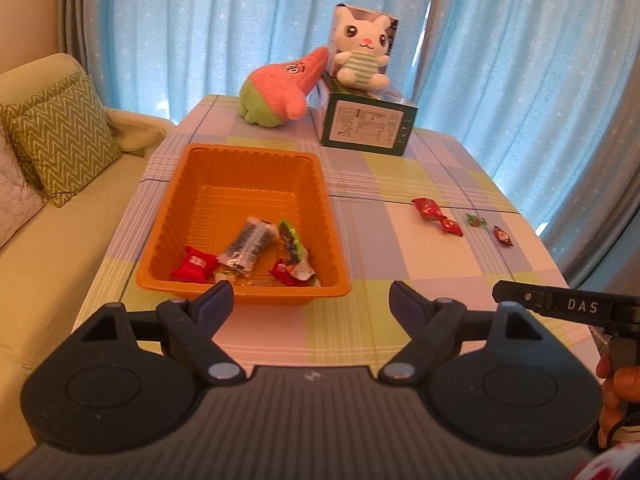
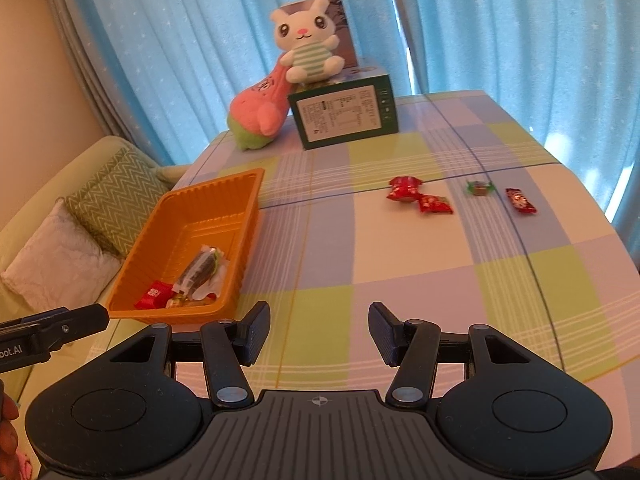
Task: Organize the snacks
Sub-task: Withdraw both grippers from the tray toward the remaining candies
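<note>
Nearest of all, two claws hang above the near edge of a checked counter (image 2: 400, 248), and each one is spread wide with nothing between its fingers. The left claw (image 1: 311, 300) sits just in front of the orange tray (image 1: 320, 184), a likely spot for having let something drop, though that is a guess. The right claw (image 2: 319, 330) hovers to the right of the tray, facing the loose sweets, probably so it can reach them next.

Inside the tray, crowded at its near end, lie several wrapped snacks: a red packet (image 1: 194, 265), a dark clear-wrapped bar (image 1: 248, 246) and a green-edged wrapper (image 1: 291, 240), with smaller pieces under them. Their gathering here suggests the tray is the collecting place.

Right of the tray, well apart from it, four sweets wait in a loose row on the counter: a red candy (image 2: 404, 189), a second red candy (image 2: 434, 204) touching it, a small green candy (image 2: 479, 188) and a dark red candy (image 2: 520, 201).

Beyond the tray stands a green box (image 2: 346, 116). A white rabbit plush (image 2: 306, 44) sits on top, and a pink plush (image 2: 260, 112) leans against the box. Blue curtains (image 2: 200, 40) hang behind.
</note>
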The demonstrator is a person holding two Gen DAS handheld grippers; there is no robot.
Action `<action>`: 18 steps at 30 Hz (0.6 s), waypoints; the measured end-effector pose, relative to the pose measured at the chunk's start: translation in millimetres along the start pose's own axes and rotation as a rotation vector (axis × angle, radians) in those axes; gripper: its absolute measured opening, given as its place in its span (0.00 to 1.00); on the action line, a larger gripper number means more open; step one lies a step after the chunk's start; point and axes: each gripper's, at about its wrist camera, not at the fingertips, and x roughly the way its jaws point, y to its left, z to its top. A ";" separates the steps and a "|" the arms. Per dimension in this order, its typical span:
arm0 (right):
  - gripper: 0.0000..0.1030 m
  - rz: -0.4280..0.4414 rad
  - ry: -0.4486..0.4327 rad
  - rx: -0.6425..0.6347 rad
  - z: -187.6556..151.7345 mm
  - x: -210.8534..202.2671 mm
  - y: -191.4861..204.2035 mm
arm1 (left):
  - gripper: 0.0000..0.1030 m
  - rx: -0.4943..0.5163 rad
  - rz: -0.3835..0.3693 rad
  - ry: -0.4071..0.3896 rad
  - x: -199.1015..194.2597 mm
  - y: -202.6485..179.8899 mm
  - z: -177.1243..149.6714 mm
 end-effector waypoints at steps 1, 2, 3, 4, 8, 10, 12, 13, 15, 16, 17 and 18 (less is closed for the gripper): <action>0.53 -0.005 -0.003 0.008 -0.4 -2.3 -4.1 | 0.81 0.005 -0.007 0.000 0.2 -4.2 -0.3; 0.53 -0.011 -0.006 0.015 -0.9 -4.4 -8.0 | 0.81 0.011 -0.015 0.000 0.5 -8.3 -0.2; 0.54 -0.016 -0.009 0.020 -1.4 -6.3 -11.2 | 0.81 0.016 -0.023 0.001 1.4 -12.1 0.3; 0.54 -0.022 -0.013 0.026 -1.8 -8.8 -15.4 | 0.81 0.021 -0.031 0.000 2.0 -16.2 0.5; 0.54 -0.050 -0.032 0.054 -1.0 -17.2 -33.2 | 0.81 0.047 -0.061 0.004 8.7 -35.1 3.3; 0.54 -0.065 -0.041 0.066 0.9 -20.5 -43.1 | 0.81 0.056 -0.079 0.006 12.9 -44.4 5.3; 0.54 -0.084 -0.051 0.078 3.4 -23.7 -54.8 | 0.81 0.069 -0.096 0.007 17.8 -54.8 7.9; 0.54 -0.094 -0.055 0.084 4.9 -25.0 -60.6 | 0.81 0.075 -0.103 0.009 20.8 -60.1 9.4; 0.54 -0.109 -0.064 0.097 8.1 -27.4 -72.1 | 0.81 0.087 -0.118 0.011 26.9 -70.9 12.3; 0.54 -0.118 -0.067 0.103 9.9 -28.3 -78.5 | 0.81 0.093 -0.127 0.013 30.6 -77.0 14.1; 0.54 -0.125 -0.071 0.108 11.6 -29.1 -84.0 | 0.81 0.098 -0.135 0.016 34.1 -82.3 15.8; 0.54 -0.132 -0.075 0.114 13.2 -29.9 -89.6 | 0.81 0.105 -0.145 0.018 38.8 -88.6 17.6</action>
